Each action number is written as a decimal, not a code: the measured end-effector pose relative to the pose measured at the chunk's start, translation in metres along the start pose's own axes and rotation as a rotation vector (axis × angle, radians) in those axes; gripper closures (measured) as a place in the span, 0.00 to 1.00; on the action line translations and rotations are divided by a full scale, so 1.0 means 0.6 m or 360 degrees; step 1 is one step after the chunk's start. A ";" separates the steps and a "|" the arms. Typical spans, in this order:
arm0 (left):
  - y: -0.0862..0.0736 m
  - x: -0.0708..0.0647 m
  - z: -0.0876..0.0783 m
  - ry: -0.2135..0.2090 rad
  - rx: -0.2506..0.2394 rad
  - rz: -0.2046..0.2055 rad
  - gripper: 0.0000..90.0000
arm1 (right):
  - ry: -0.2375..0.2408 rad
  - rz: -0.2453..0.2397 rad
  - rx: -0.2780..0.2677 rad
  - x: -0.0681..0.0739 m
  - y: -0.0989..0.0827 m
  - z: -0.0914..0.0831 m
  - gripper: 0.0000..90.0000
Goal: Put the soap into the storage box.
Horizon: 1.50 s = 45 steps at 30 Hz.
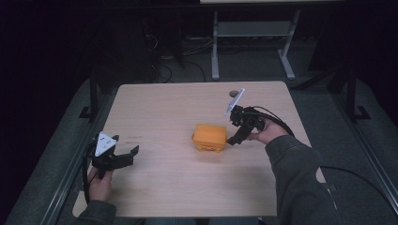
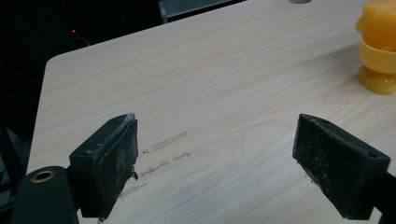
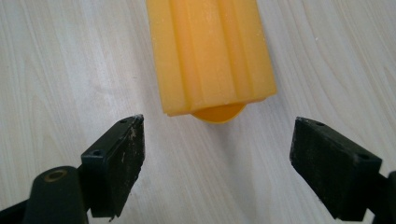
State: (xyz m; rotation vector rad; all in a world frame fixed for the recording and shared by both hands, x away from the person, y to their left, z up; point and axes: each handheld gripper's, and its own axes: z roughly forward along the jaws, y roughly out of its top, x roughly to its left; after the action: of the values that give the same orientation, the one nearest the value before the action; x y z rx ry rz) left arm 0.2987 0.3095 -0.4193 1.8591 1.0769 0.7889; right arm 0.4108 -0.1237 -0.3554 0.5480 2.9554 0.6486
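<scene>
An orange plastic block (image 1: 210, 137) with ribbed top and small rounded feet rests near the middle of the light wooden table (image 1: 159, 108). My right gripper (image 1: 233, 139) is open just to its right, tilted down at it; in the right gripper view the orange block (image 3: 212, 56) lies ahead of the spread jaws, which do not touch it. My left gripper (image 1: 130, 153) is open near the table's left front, well away from the block. In the left gripper view the orange block (image 2: 380, 44) sits at the far right edge, beyond the wide jaws.
A small dark round object (image 1: 233, 94) lies near the table's far edge behind the right gripper. Faint scuff marks (image 2: 163, 154) show on the wood ahead of the left gripper. A metal table frame (image 1: 253, 33) stands on the floor beyond.
</scene>
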 end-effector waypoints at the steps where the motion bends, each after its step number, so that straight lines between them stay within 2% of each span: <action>1: 0.000 0.000 0.000 -0.0002 0.0002 -0.0003 0.15 | -0.0001 0.0007 -0.0005 0.000 -0.002 -0.001 0.19; 16: 0.000 0.000 0.001 -0.0009 -0.0001 0.0003 0.15 | -0.0003 0.0056 -0.0032 0.000 -0.039 0.000 0.19; 45: -0.001 -0.001 0.001 -0.0012 0.0016 0.0007 0.15 | -0.0003 0.0141 -0.0067 0.012 -0.097 -0.001 0.19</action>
State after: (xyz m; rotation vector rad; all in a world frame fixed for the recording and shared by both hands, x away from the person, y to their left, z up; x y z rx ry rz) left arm 0.2987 0.3089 -0.4202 1.8719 1.0740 0.7798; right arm 0.3848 -0.1706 -0.3789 0.6791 2.9226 0.7160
